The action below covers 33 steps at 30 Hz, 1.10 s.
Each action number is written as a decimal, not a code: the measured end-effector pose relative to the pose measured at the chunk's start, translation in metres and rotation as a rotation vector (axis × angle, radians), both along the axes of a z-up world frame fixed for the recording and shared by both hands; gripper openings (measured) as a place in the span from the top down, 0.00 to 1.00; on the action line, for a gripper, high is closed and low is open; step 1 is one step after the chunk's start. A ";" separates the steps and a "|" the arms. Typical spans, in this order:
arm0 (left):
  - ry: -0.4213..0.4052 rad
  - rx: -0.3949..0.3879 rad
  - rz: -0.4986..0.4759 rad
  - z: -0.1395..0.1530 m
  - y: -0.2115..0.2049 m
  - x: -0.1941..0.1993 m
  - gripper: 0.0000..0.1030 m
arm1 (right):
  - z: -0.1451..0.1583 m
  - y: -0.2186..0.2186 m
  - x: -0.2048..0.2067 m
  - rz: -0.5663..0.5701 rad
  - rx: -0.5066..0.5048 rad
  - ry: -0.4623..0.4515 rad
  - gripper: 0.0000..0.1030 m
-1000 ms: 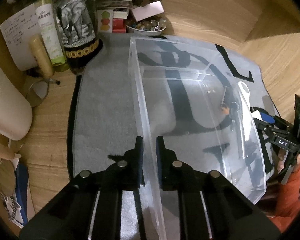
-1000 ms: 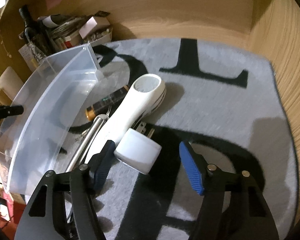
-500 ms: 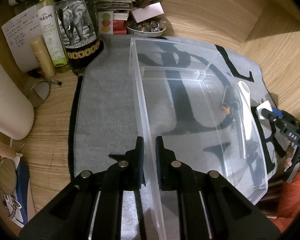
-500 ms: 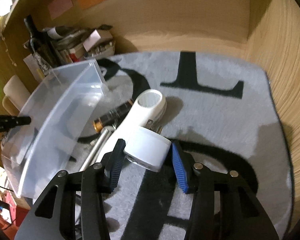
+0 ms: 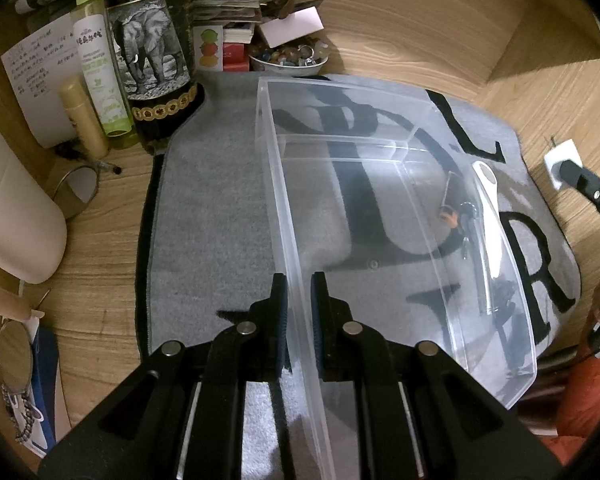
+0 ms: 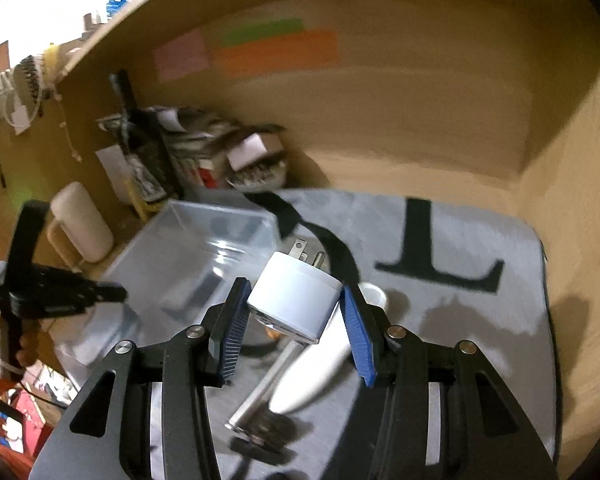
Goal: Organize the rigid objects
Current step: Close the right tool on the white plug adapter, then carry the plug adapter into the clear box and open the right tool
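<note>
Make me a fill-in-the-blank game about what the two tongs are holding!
1. The right tongs squeeze a white ____ with metal prongs.
2. The left tongs pinch the wall of a clear plastic ____.
3. The gray mat has big ____ letters on it.
4. Inside, the clear bin is ____.

Missing words: plug; bin; black; empty

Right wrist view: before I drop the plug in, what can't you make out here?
- Small dark items below the white plug adapter: motion blur, identity unclear.
- Clear bin interior: blurred, near end behind the right hand-held gripper.
- Left wrist view: battery seen only through the bin wall.
</note>
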<state>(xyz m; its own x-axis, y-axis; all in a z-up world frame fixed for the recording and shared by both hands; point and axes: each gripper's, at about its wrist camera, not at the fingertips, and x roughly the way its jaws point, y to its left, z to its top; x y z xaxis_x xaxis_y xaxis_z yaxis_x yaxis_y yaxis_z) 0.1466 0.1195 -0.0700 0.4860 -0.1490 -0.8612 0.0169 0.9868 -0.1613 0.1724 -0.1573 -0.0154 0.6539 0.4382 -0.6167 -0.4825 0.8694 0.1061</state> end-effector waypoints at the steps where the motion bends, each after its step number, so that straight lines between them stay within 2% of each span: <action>1: -0.001 -0.001 0.000 0.000 0.000 0.000 0.89 | 0.003 0.004 -0.001 0.010 0.001 -0.009 0.58; 7: -0.002 0.002 -0.001 0.000 0.000 0.000 0.89 | 0.013 0.036 -0.001 0.069 0.001 -0.040 0.58; 14: -0.008 0.017 -0.007 0.001 -0.003 0.001 0.89 | 0.007 0.081 0.008 0.145 -0.040 -0.022 0.58; 23: -0.014 0.012 -0.012 0.001 -0.002 0.000 0.89 | -0.015 0.129 0.020 0.221 -0.122 0.040 0.58; 33: -0.021 0.007 -0.017 0.001 -0.001 -0.002 0.89 | -0.044 0.161 0.036 0.275 -0.220 0.135 0.58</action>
